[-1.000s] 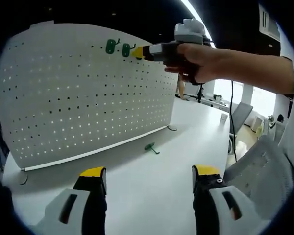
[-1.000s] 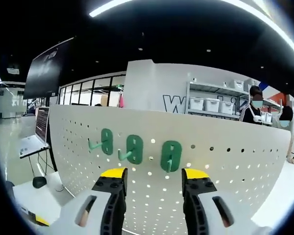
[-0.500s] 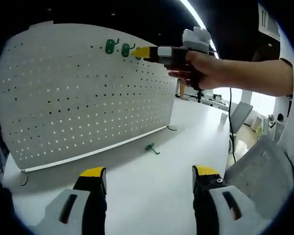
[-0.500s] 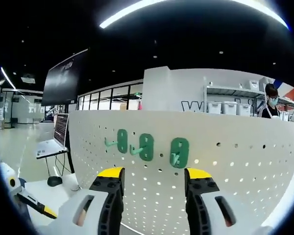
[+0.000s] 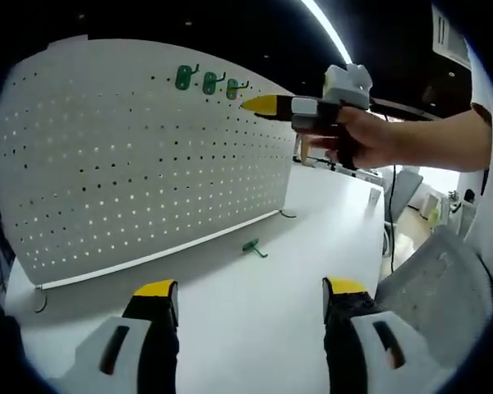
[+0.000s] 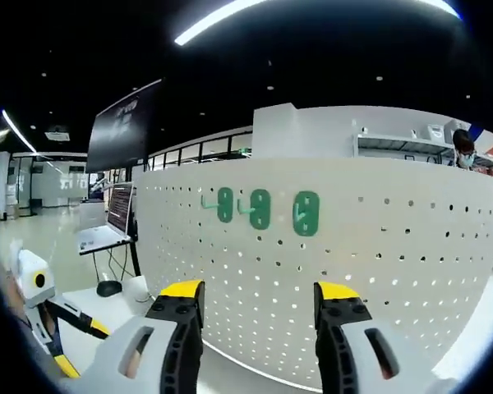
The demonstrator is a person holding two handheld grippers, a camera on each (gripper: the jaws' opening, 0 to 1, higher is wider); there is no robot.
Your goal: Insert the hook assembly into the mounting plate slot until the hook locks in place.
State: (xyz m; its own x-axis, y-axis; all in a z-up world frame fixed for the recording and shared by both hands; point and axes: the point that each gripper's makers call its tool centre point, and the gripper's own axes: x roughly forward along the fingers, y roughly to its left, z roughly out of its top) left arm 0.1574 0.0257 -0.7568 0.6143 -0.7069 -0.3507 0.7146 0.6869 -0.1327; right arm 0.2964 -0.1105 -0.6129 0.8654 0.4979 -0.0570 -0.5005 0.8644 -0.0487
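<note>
A white pegboard (image 5: 140, 156) stands upright on a white counter (image 5: 255, 304), its face dotted with rows of small holes. Near its top edge three green hooks sit side by side in a row: the first hook (image 5: 182, 78), the second hook (image 5: 209, 82) and the third hook (image 5: 232, 89), each plate flat against the board with a short prong sticking out. A fourth green hook (image 5: 252, 247) lies loose on the counter, just in front of the board's lower edge.

In the left gripper view, the left gripper (image 5: 251, 297) hangs low over the counter, well apart from the board, its two yellow-tipped jaws spread wide with nothing between them. The right gripper (image 5: 263, 104) comes in from the right, held in a person's hand (image 5: 366, 139), its yellow tips pointing at the board's top and near the third hook without touching it.

In the right gripper view, the right gripper (image 6: 255, 291) faces the board (image 6: 353, 271) head-on, jaws apart and empty. The same three hooks show above the jaws: the left one (image 6: 224, 204), the middle one (image 6: 259, 208) and the right one (image 6: 306, 213). Low at the left edge, the left gripper (image 6: 66, 366) shows as a yellow tip on a white and black body. Behind the board are a laptop (image 6: 107, 226) on a stand and a dark screen (image 6: 125, 125) higher up.
</note>
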